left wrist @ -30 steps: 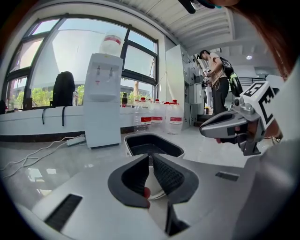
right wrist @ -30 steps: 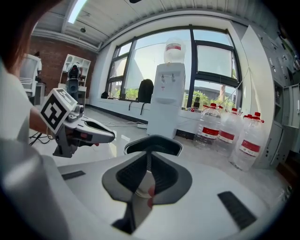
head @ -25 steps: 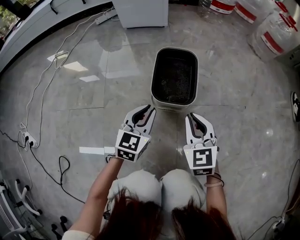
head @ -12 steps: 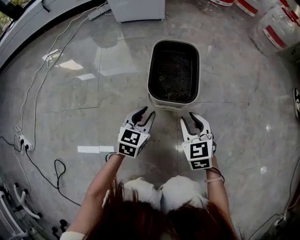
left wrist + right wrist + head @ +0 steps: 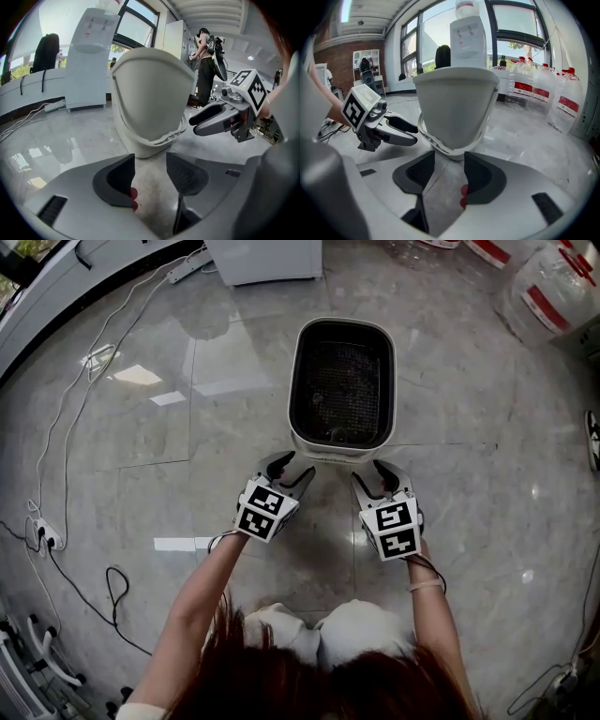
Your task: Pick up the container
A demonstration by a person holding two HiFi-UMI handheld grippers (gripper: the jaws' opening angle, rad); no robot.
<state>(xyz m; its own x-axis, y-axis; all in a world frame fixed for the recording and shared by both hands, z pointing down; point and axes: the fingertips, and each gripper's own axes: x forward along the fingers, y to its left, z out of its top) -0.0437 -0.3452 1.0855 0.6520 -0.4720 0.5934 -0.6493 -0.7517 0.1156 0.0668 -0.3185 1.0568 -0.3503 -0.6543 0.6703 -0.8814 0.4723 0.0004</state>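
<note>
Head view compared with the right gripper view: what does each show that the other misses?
Only the head view looks down into the container, showing its dark inside, and takes in the person's knees. Only the right gripper view shows the container's pale outer wall side-on, with windows and a brick wall behind. Both show the container, the water bottles, and the left gripper, whose jaws have just been opening with nothing between them.

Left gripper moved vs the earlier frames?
Yes. The left gripper has dropped toward the floor, ending low before the container's near wall; its jaws have just been opening, nothing between them.
</note>
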